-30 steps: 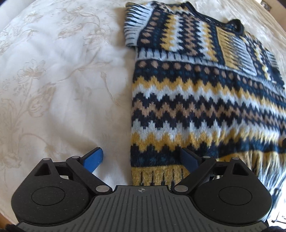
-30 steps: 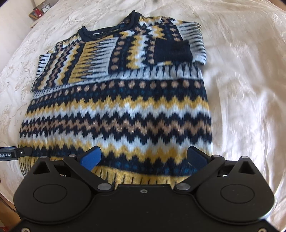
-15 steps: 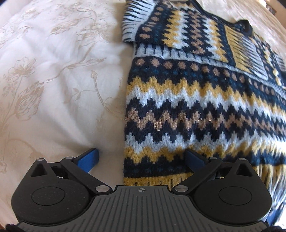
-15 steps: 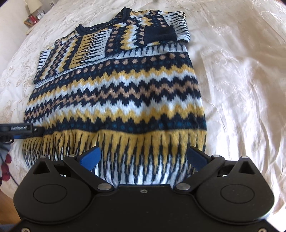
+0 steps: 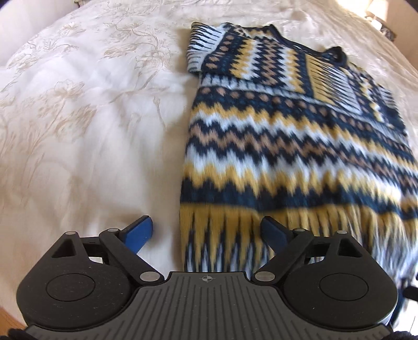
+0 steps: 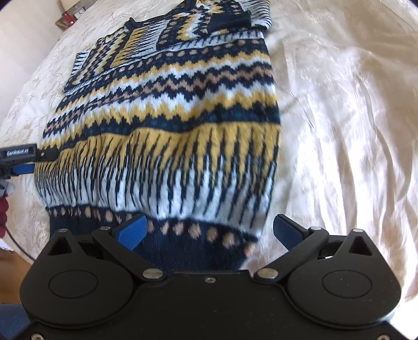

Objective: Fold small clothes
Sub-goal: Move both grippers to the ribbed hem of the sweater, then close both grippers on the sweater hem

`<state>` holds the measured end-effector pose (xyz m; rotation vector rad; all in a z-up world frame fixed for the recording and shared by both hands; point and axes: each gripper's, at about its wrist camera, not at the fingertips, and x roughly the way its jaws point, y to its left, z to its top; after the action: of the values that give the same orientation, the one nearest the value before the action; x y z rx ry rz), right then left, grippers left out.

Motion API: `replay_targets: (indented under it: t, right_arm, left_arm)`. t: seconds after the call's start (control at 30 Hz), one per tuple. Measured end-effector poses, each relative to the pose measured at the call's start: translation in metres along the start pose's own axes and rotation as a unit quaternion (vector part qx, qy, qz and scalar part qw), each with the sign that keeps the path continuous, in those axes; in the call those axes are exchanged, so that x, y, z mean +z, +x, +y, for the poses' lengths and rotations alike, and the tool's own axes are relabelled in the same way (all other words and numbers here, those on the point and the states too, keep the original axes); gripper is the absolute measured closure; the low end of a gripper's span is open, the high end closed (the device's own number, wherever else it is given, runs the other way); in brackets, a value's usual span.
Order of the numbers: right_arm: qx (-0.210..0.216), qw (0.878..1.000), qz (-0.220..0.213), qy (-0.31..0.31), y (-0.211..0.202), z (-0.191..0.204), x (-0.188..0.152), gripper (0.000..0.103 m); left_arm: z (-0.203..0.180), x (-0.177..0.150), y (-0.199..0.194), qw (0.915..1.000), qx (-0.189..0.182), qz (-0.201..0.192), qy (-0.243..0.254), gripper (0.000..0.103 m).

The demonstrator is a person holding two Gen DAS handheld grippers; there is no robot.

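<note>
left wrist view: the left gripper (image 5: 206,230) is spread wide, its blue-padded fingers (image 5: 138,232) apart and holding nothing. it sits low at the near left corner of the navy, mustard and pale blue zigzag-knit sweater (image 5: 300,146). one finger is over bare bedding and the other over the fringe-patterned band, so the corner of the garment lies between them; this placement suits a pinch on that corner. the sweater lies flat with both sleeves already folded across the chest, so the remaining step is judged to be a fold of the bottom toward the collar. the surface is a cream bedspread with a tan floral pattern (image 5: 78,117), soft and slightly rumpled.

right wrist view: the right gripper (image 6: 209,230) is likewise spread, empty, straddling the near right corner of the sweater. the navy hem band with tan dots (image 6: 193,235) passes between its fingers; contact cannot be confirmed. the left gripper shows at the far left edge, level with the fringe band. the knit bulges slightly near the hem. a wooden floor strip (image 6: 15,264) shows at lower left, and a lamp base with small objects (image 6: 69,15) stands beyond the bed.
</note>
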<state>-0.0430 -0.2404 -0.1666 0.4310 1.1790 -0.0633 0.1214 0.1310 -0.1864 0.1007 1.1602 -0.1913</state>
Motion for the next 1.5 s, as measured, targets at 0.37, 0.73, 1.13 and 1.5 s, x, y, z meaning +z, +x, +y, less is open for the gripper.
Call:
replay_targets:
  t: [0.37,0.73,1.13,1.5]
  right_arm:
    - [0.041,0.999,0.012,-0.019,-0.001,-0.008,-0.025,0.001]
    - [0.068,0.998,0.004,-0.019,0.001,-0.009,-0.034,0.001]
    - [0.082,0.997,0.001,0.004,0.01,-0.014,-0.034,0.0]
    - [0.061,0.998,-0.012,0.004,0.012,-0.005,-0.036,0.022]
  left_arm:
    - [-0.021,-0.097,-0.03,0.9988,0.004,0.037,0.031,0.023]
    - [-0.011,-0.115,-0.026,0.9991,0.008,0.024,0.035,0.023]
    - [-0.036,-0.096,-0.001,0.9978,-0.025,0.028,0.055,0.024]
    - [-0.011,-0.1,-0.015,0.9972,-0.068,0.006,0.032,0.08]
